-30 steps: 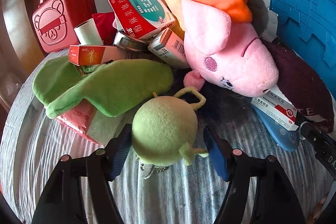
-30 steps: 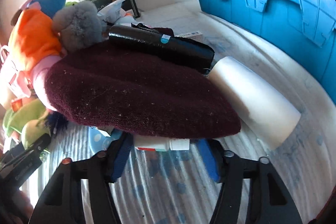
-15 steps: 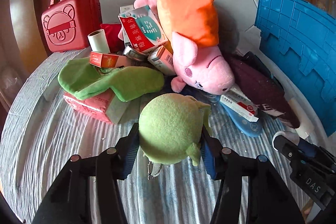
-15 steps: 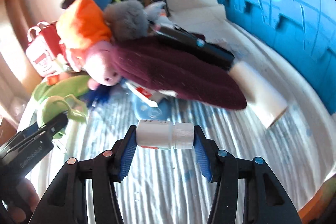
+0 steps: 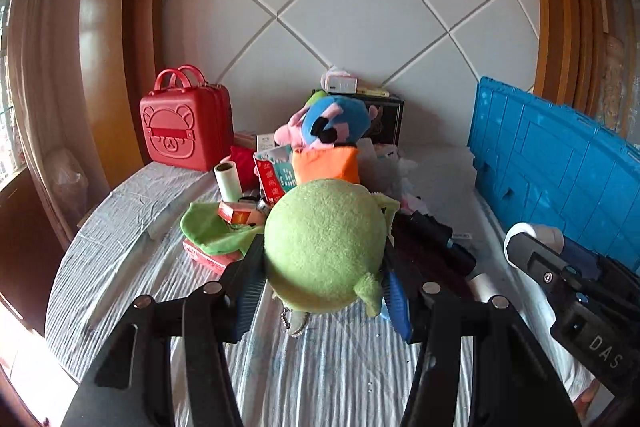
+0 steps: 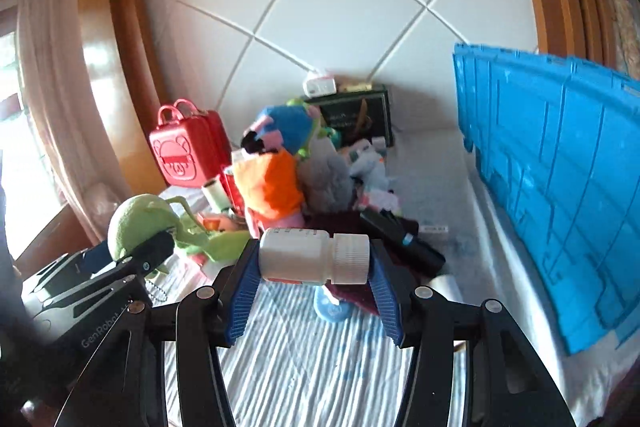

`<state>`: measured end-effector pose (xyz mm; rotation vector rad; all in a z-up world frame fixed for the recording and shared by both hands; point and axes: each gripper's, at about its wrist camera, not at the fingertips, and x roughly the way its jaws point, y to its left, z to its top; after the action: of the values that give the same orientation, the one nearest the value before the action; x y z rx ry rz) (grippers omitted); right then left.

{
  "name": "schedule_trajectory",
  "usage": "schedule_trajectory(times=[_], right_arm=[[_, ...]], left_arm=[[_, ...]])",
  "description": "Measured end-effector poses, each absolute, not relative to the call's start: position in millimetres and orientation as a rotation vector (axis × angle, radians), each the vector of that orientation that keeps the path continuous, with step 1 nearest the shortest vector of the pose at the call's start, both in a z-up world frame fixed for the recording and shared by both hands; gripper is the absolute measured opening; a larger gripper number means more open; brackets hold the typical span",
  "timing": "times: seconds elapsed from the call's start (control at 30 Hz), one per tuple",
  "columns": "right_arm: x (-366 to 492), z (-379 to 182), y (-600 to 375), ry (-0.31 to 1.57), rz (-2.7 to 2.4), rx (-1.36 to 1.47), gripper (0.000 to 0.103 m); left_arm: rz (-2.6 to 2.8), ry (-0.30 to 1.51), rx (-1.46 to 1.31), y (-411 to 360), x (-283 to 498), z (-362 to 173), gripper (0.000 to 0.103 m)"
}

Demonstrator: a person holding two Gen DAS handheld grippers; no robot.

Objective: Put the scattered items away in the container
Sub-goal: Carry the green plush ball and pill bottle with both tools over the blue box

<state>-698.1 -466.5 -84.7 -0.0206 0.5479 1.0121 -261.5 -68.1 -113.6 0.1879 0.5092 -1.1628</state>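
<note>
The ribbed blue plastic crate (image 6: 560,187) stands on the right side of the table (image 6: 320,367), and only its outer wall shows. Its opening and inside are hidden in both views, so I cannot tell how full it is or which edge to clear. It lies to the right of both grippers and rises above them, so the coming move looks like a lift and a swing rightward. The right gripper (image 6: 314,287) is the nearer of the two, close beside the crate wall.

Left of the crate, well apart from it, the heap of scattered items (image 5: 320,163) sits against the tiled wall. Its lower pieces are buried and hard to separate.

Farther left of the crate, the left gripper (image 5: 320,287) has its fingers clamped on the round green plush toy (image 5: 324,247), which blocks much of the heap behind it.

The right gripper's fingers are clamped on the small white plastic pill bottle (image 6: 314,257). Its long axis lies crosswise between the fingers, with the cap toward the crate.
</note>
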Motion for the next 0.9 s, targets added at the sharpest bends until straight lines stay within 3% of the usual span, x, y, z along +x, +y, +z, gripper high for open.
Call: schedule_trajectory(times=[0.53,0.9], right_arm=[[-661.5,37.8,-533.1,0.320,0.902,0.019,0.052],[-509.6,70.9,-616.5,0.253,0.818,0.076,0.052]], left_arm=[[-1.355,0.291,0.110,-93.8,-333.1,-10.4,0.052],[-1.499,0.296,0.149,-179.9,-459.9,47.6,0.052]])
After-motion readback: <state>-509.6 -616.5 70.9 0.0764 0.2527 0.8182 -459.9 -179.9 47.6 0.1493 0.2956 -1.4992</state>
